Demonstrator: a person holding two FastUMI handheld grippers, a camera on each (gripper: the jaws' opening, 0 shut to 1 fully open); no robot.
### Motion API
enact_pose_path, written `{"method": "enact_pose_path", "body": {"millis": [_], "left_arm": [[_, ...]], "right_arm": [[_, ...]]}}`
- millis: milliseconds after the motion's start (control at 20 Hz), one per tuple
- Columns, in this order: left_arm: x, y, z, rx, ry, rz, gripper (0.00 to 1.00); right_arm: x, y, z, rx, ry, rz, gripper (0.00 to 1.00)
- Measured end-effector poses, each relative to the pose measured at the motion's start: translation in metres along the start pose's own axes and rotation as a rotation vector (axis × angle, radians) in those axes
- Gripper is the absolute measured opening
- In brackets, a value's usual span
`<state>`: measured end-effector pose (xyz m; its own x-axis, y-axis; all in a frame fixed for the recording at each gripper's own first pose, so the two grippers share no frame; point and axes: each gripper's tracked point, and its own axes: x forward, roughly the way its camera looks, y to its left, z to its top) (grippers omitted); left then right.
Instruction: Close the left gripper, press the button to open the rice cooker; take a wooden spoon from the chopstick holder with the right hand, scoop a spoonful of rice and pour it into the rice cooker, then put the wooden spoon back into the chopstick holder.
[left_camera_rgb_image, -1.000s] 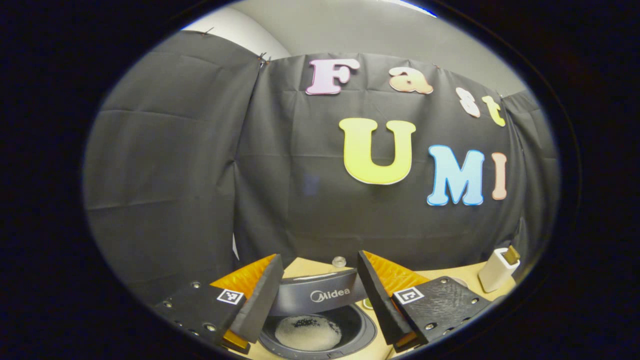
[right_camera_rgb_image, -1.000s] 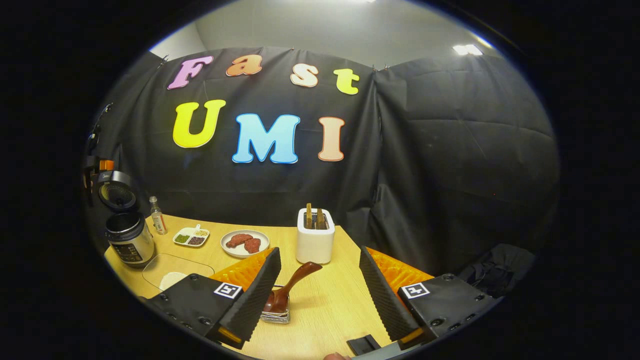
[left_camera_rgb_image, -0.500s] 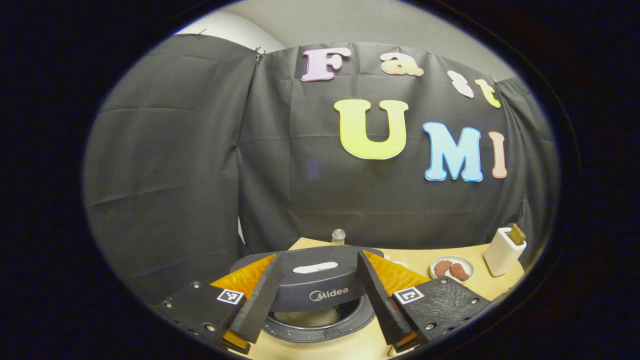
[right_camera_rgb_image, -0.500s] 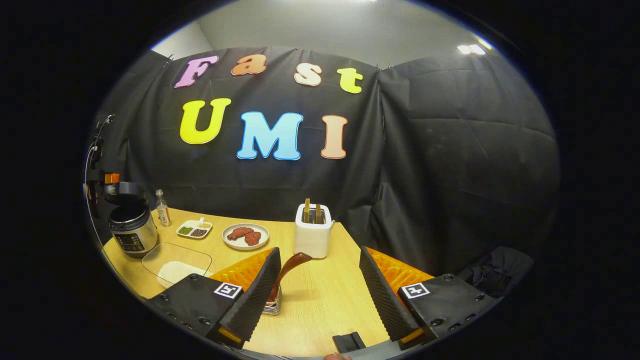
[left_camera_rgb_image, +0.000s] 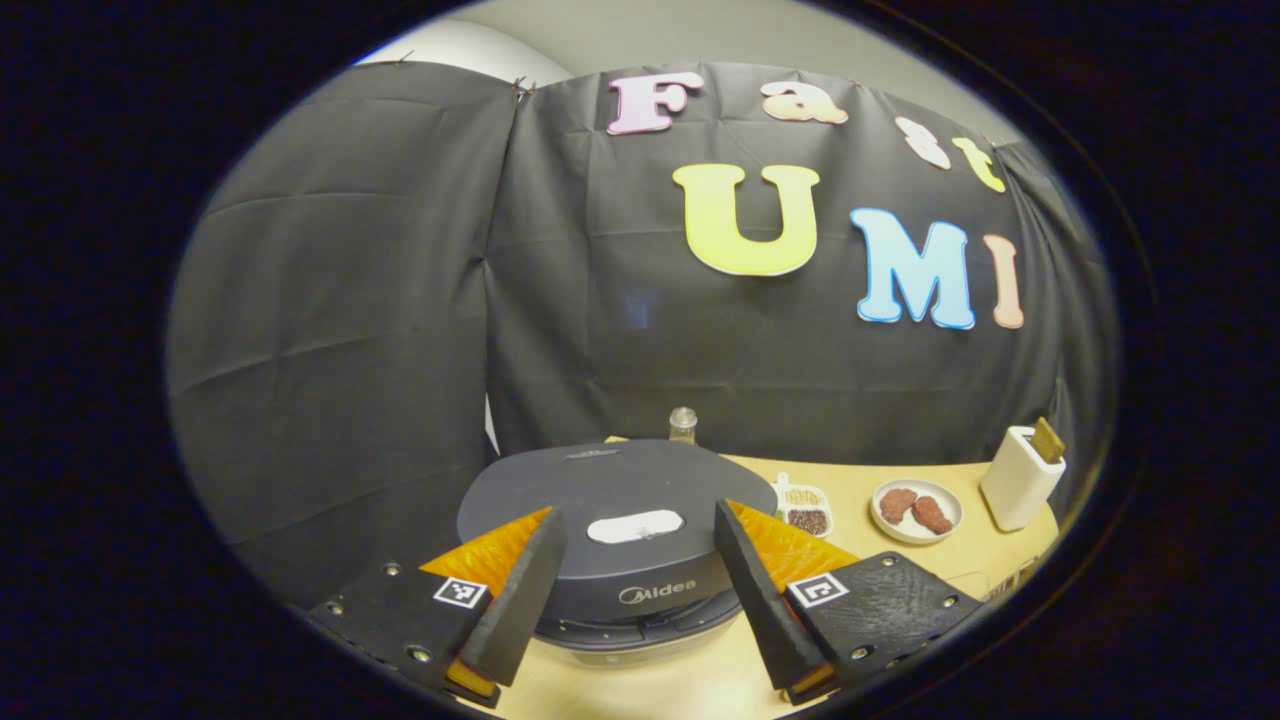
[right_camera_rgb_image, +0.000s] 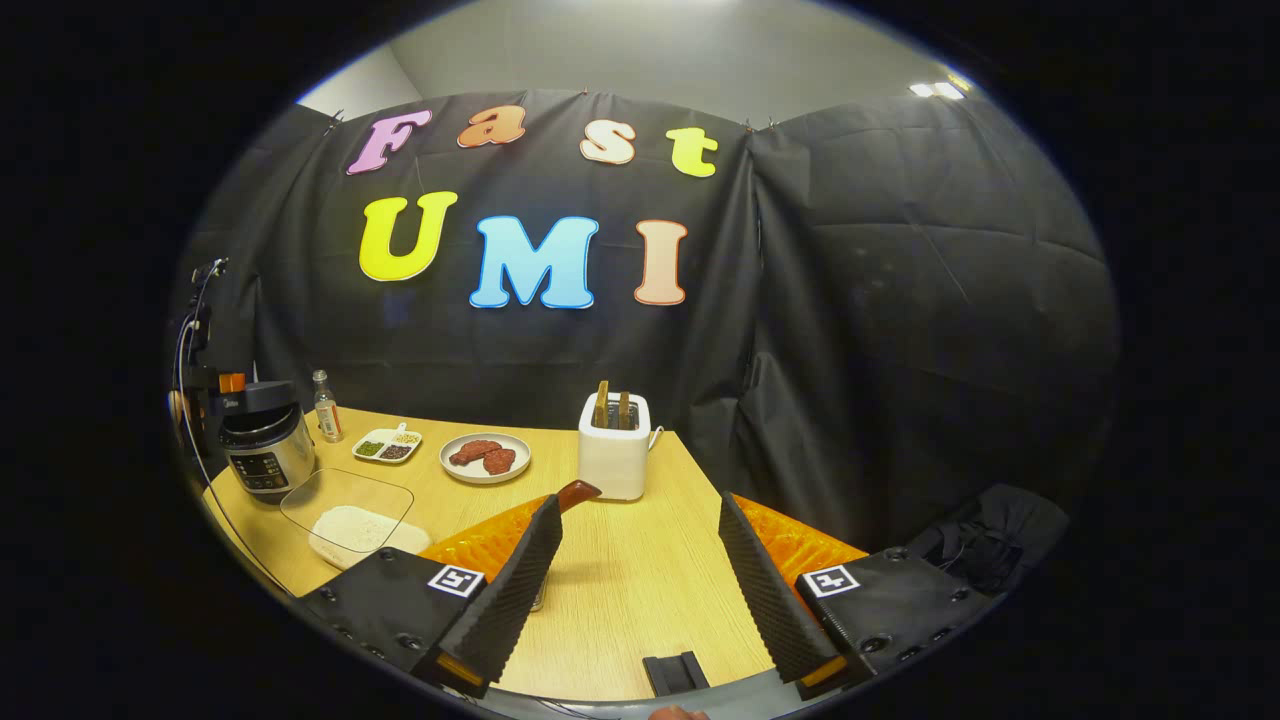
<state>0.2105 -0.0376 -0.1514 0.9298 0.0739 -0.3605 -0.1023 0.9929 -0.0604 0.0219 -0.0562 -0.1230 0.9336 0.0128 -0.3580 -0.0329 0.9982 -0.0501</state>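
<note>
Black cloth walls (right_camera_rgb_image: 900, 300) back a wooden table (right_camera_rgb_image: 640, 600). The rice cooker (left_camera_rgb_image: 620, 540), lid down, sits straight ahead of the left gripper (left_camera_rgb_image: 630, 600), jaws wide, empty. The chopstick holder (right_camera_rgb_image: 614, 460) stands beyond the right gripper (right_camera_rgb_image: 635, 590), equally spread, empty.

Spoon (right_camera_rgb_image: 578, 492) mostly hidden behind right gripper's finger (right_camera_rgb_image: 505, 590)
Only the spoon's handle tip shows above the finger. In the left gripper view, fingers (left_camera_rgb_image: 515, 595) cover the cooker's (left_camera_rgb_image: 620, 500) front sides; the holder (left_camera_rgb_image: 1020, 478) sits at the blurred edge, its contents unclear.
</note>
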Motion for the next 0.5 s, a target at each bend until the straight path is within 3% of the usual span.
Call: {"method": "enact_pose_path", "body": {"millis": [500], "left_arm": [[0.012,-0.006,-0.044,0.032,0.049,0.029,0.94]], "right_arm": [[0.001,-0.008,-0.01,0.001,0.021,-0.011,0.97]]}}
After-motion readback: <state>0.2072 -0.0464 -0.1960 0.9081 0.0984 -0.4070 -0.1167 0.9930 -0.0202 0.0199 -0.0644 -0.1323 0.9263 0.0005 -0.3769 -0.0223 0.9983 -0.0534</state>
